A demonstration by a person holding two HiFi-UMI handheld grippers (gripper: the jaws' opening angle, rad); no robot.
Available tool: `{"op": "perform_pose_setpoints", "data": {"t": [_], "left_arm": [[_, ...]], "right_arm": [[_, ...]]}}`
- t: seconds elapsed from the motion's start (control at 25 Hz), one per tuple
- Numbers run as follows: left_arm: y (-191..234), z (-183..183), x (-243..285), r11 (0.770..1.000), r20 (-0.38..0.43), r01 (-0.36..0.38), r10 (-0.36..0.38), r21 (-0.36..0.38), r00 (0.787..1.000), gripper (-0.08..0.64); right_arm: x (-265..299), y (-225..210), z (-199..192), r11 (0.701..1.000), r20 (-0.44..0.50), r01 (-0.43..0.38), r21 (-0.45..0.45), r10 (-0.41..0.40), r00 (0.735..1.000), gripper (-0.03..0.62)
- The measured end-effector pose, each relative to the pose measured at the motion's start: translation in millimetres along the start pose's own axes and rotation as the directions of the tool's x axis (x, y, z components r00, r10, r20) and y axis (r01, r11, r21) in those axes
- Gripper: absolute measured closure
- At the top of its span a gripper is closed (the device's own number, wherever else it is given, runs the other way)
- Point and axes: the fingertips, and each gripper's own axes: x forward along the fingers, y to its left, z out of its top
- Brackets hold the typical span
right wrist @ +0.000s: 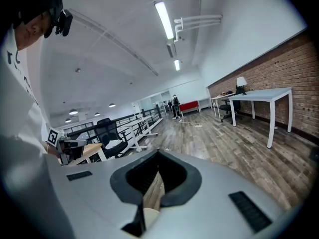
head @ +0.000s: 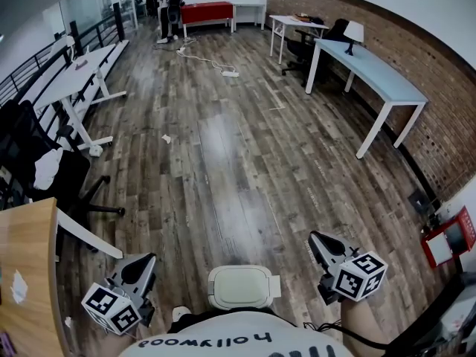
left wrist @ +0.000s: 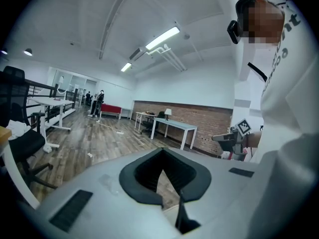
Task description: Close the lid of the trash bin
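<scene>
The bin (head: pixel 239 306) is positioned on the floor (head: pixel 245 162) directly before the person, with its white lid (head: pixel 238 285) lying flat on top. The left tongs (head: pixel 140 265) and right tongs (head: pixel 320 242) are held apart from it, one on either side. Both are closed together and empty.
</scene>
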Motion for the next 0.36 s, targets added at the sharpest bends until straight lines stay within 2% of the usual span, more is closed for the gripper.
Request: {"op": "perform_pose_setpoints", "data": {"t": [0.36], "left_arm": [[1.0, -1.7, 0.9, 1.0, -0.003, -0.018, 0.018, -0.002, 1.0, 0.555]], "right_arm": [[4.7, -6.4, -6.4, 1.0, -0.022, -0.006, -0.011, 0.006, 1.0, 0.582]]}}
